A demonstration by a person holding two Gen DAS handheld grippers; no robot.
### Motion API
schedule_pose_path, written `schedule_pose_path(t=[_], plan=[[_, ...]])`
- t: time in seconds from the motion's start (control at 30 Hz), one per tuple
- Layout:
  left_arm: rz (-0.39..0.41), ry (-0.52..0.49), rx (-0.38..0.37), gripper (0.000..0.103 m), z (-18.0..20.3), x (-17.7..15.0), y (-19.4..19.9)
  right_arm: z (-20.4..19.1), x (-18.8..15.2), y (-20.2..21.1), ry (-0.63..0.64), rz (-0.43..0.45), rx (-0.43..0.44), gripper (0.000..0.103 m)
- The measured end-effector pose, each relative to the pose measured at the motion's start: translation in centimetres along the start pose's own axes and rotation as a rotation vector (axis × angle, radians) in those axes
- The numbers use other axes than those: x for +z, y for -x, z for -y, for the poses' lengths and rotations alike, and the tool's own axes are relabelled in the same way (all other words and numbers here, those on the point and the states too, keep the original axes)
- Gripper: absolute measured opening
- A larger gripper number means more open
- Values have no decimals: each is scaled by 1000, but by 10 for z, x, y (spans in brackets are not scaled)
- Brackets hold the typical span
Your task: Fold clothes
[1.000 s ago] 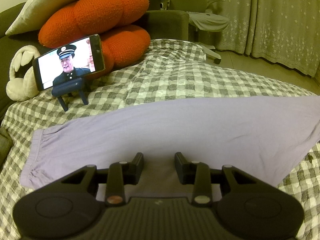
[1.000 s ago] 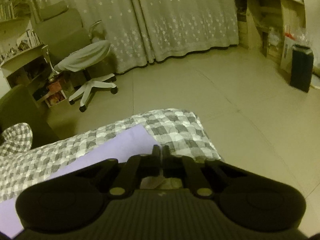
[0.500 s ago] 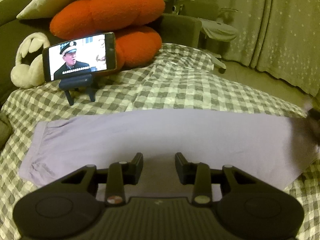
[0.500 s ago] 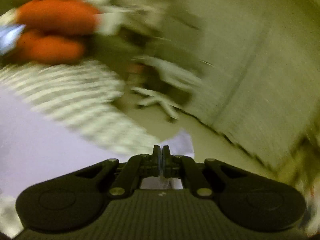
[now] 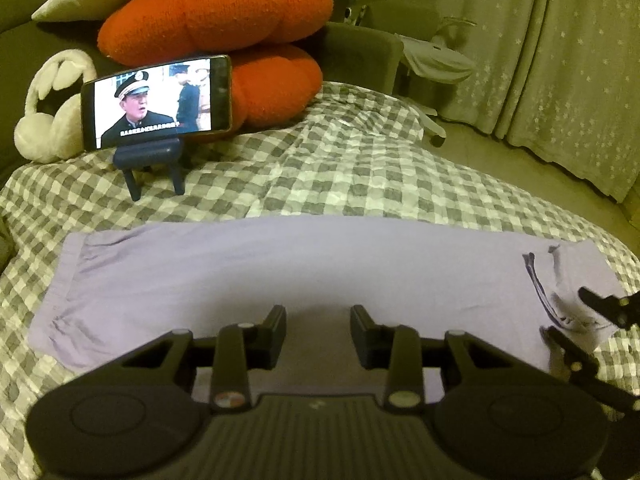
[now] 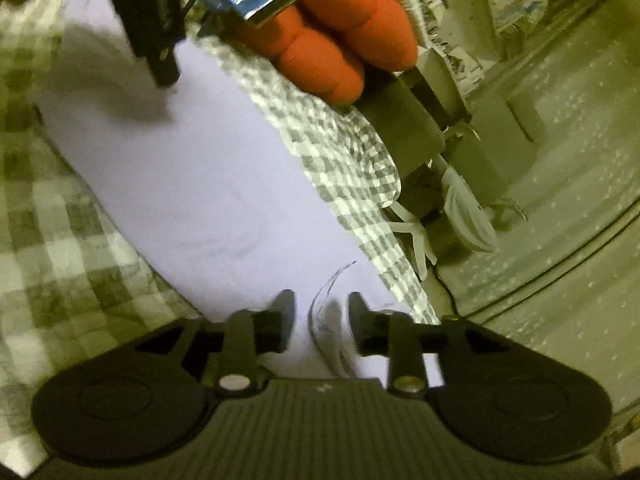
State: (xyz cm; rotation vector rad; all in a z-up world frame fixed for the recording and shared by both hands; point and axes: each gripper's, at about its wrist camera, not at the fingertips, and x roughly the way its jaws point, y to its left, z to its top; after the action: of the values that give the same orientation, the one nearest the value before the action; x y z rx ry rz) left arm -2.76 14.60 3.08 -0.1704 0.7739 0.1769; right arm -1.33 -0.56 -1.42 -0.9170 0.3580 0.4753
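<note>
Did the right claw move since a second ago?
Yes. It swung left, from facing the curtain and floor to facing the orange cushion, and now sits open over the end of the purple garment.

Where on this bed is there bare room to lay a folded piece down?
The widest free patch is the checked cover between the lilac garment and the orange cushions, right of the phone stand. A narrower strip lies left of the garment. The back left corner is crowded: phone, cushions, white plush.
</note>
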Motion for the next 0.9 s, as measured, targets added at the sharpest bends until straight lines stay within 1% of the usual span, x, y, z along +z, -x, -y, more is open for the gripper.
schedule_pose_path(t=[0.1, 0.23, 0.33, 0.37, 0.4, 0.47, 0.57, 0.63, 0.7, 0.73, 0.77, 0.8, 0.83, 0.9], plan=[[-10, 14, -9, 36, -1, 1, -1, 14, -5, 1, -24, 5, 36, 36], [-24, 32, -34, 36, 4, 4, -1, 17, -15, -5, -32, -18, 63, 36], [-41, 57, -81, 36, 10, 7, -3, 19, -16, -6, -55, -21, 89, 34], [-49, 70, -100, 36, 12, 8, -3, 20, -16, -6, -64, -21, 98, 30], [-60, 86, -120, 36, 12, 10, -4, 20, -16, -6, -73, -21, 108, 20], [-93, 143, -180, 36, 12, 13, -9, 22, -16, -6, -91, -21, 127, 5], [-135, 219, -256, 36, 16, 19, -15, 25, -15, -5, -119, -21, 155, 4], [-147, 264, -307, 37, 22, 24, -18, 27, -15, -5, -137, -20, 174, 3], [-161, 293, -372, 43, 32, 29, -21, 32, -12, 0, -173, 5, 173, 3], [-178, 310, -427, 46, 37, 33, -25, 38, -10, 6, -204, 30, 159, 3], [-203, 337, -498, 51, 42, 36, -30, 43, -7, 11, -234, 54, 146, 3], [-225, 369, -552, 55, 46, 38, -35, 48, -5, 15, -260, 72, 134, 3], [-247, 405, -589, 57, 51, 39, -41, 52, -4, 18, -282, 87, 124, 3], [-282, 458, -631, 61, 61, 39, -53, 55, -3, 21, -297, 92, 110, 3]])
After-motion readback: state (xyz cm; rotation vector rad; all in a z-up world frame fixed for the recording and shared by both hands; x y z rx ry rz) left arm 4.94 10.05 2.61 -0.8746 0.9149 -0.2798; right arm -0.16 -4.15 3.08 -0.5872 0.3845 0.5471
